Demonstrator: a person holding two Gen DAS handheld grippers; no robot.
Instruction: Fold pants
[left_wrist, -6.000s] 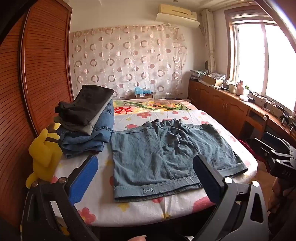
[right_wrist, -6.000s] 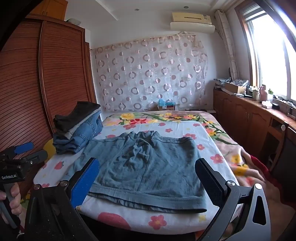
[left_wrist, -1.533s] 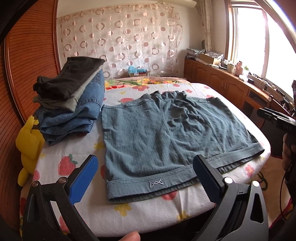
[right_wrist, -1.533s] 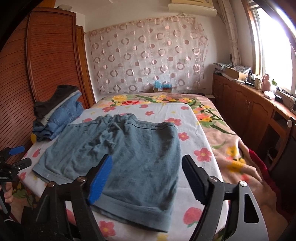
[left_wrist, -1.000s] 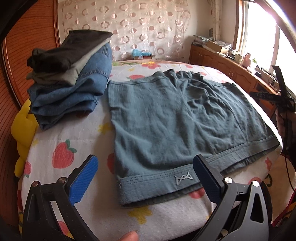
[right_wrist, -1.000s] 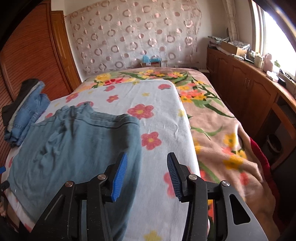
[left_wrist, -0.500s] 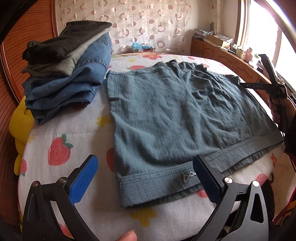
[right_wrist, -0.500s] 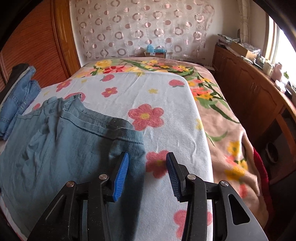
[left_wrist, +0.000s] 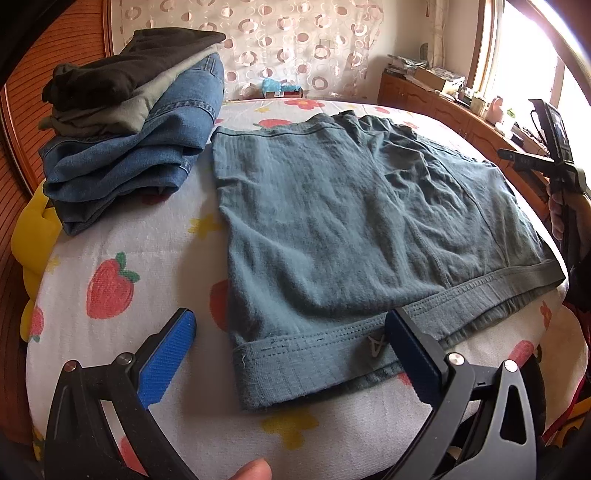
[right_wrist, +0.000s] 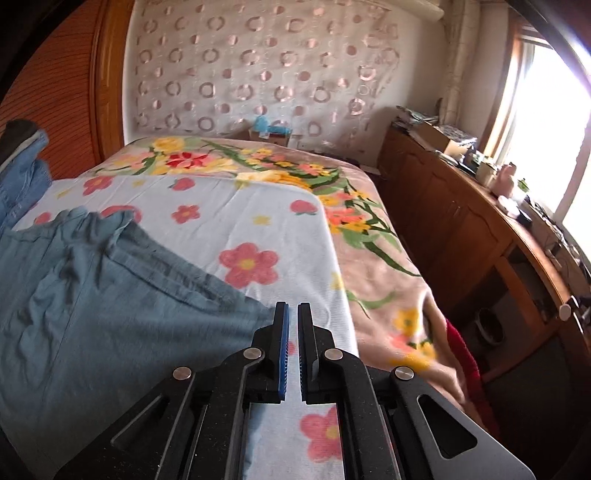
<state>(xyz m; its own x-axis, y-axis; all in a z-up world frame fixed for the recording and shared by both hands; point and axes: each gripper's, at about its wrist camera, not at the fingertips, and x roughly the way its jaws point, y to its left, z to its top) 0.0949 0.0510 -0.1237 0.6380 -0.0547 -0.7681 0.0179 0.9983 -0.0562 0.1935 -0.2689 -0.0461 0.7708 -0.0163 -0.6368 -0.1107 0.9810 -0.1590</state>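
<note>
Grey-blue shorts (left_wrist: 351, 236) lie flat on the flowered bed sheet (left_wrist: 122, 258). My left gripper (left_wrist: 291, 343) is open, its jaws spread wide over the near hem corner of the shorts, just above the cloth. My right gripper (right_wrist: 293, 317) has its jaws nearly closed, with only a thin gap, at the right corner of the shorts (right_wrist: 110, 302). Whether cloth is pinched between them I cannot tell. The right gripper also shows in the left wrist view (left_wrist: 554, 162) at the far right edge of the shorts.
A stack of folded jeans and dark pants (left_wrist: 129, 129) sits at the bed's left side, over a yellow plush toy (left_wrist: 33, 229). Wooden cabinets (right_wrist: 480, 240) run along the right under a window. A wooden wardrobe (right_wrist: 55, 92) stands at the left.
My right gripper has closed from a partly open gap to nearly shut at the shorts' corner. My left gripper has come slightly lower and closer to the near hem.
</note>
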